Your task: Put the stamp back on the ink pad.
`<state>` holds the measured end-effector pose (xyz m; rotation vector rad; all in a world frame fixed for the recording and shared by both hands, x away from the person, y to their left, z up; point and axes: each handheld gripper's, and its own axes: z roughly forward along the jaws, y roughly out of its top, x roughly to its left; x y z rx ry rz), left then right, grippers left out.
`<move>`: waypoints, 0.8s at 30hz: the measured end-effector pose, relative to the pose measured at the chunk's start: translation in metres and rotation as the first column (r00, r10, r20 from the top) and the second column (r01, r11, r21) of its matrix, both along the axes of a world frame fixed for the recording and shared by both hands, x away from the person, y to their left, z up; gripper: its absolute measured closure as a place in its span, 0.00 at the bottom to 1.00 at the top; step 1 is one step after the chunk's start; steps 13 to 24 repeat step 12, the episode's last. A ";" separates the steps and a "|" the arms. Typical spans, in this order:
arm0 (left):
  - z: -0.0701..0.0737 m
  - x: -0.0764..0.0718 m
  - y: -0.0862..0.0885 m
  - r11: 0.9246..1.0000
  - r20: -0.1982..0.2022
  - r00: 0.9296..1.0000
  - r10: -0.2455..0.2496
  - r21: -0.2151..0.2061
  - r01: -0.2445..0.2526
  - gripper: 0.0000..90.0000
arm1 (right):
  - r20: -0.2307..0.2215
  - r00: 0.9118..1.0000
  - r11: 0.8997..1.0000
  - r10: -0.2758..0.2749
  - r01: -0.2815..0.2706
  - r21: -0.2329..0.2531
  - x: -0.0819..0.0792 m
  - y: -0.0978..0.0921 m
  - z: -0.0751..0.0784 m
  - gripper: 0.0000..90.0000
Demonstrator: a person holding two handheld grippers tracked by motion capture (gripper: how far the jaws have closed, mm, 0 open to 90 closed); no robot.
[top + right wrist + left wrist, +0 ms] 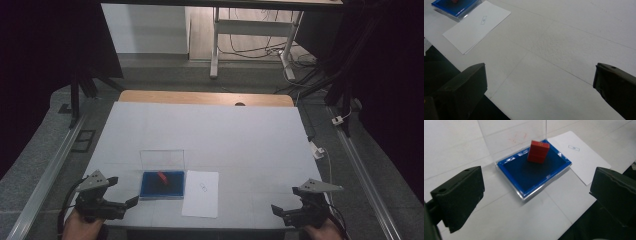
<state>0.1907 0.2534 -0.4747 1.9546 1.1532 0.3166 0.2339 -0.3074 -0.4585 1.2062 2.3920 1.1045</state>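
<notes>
Your left gripper sits at the table's near-left corner, jaws wide apart, holding nothing. The red block stands in the blue tray near the front edge, just ahead of those jaws. White sheet lies beside the tray. Your right gripper is at the near-right corner, gaping, empty.

The small printed mark on the paper sheet is too small to read.

We see a lab. Black curtains surround the white table. Cables lie on the floor.
</notes>
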 end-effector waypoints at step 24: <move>-0.001 -0.004 -0.004 0.993 -0.027 0.999 0.041 0.115 -0.038 0.00 | 0.004 1.000 1.000 0.003 -0.003 -0.015 -0.001 0.001 0.000 0.00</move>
